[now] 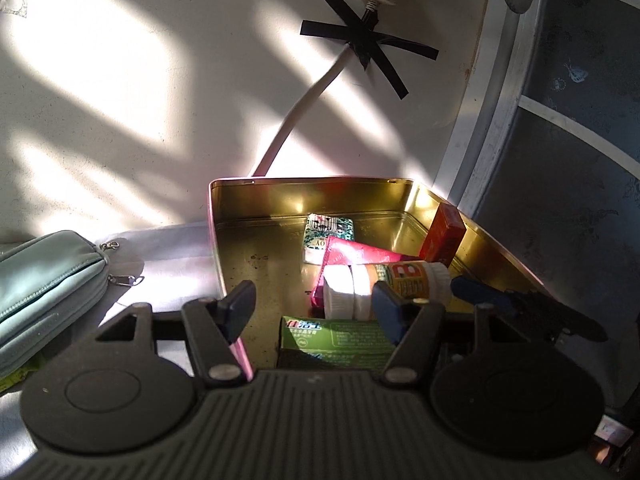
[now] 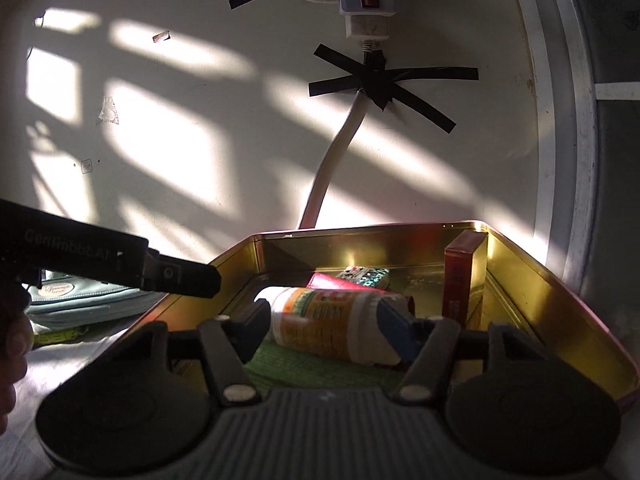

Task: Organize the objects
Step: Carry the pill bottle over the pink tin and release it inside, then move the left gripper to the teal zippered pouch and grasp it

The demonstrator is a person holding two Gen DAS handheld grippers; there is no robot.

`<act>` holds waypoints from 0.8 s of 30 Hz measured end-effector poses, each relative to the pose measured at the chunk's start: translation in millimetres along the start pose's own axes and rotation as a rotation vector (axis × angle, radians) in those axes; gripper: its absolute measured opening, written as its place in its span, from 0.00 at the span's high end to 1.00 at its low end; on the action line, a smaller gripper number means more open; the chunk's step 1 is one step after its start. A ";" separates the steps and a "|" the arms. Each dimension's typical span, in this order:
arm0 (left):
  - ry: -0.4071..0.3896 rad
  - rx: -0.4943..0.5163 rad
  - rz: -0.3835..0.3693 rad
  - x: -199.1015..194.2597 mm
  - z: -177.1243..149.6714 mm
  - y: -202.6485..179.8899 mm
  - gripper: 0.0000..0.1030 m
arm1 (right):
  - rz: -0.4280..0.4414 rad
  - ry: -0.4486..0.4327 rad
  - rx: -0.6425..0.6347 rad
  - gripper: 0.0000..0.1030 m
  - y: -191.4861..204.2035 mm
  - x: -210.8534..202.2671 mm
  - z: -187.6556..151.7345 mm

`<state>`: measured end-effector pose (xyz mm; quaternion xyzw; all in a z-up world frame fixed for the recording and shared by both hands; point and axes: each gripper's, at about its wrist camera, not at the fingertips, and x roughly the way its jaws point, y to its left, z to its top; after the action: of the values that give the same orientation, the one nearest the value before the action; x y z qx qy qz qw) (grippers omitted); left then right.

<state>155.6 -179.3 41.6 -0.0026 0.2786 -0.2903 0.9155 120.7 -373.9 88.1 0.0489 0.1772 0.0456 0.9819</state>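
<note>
Orange-label bottle (image 2: 332, 320) lies on its side in the gold tin (image 2: 520, 264), lower centre of the right wrist view, atop a pink packet (image 1: 352, 256). Right tongs (image 2: 324, 330) straddle it; pad contact cannot be told. Left tongs (image 1: 312, 310) apart, empty. Risk: a shallow end grip lets the bottle roll, toppling the red box (image 2: 460, 280).
</note>
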 end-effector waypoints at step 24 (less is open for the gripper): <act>-0.030 -0.614 0.268 -107.2 -53.7 236.5 0.37 | 0.486 0.222 0.084 0.57 175.6 30.3 9.4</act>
<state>180.9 82.9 11.4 -0.2462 0.3373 -0.0698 0.9060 139.5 -197.4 106.2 0.1254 0.2686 0.2774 0.9139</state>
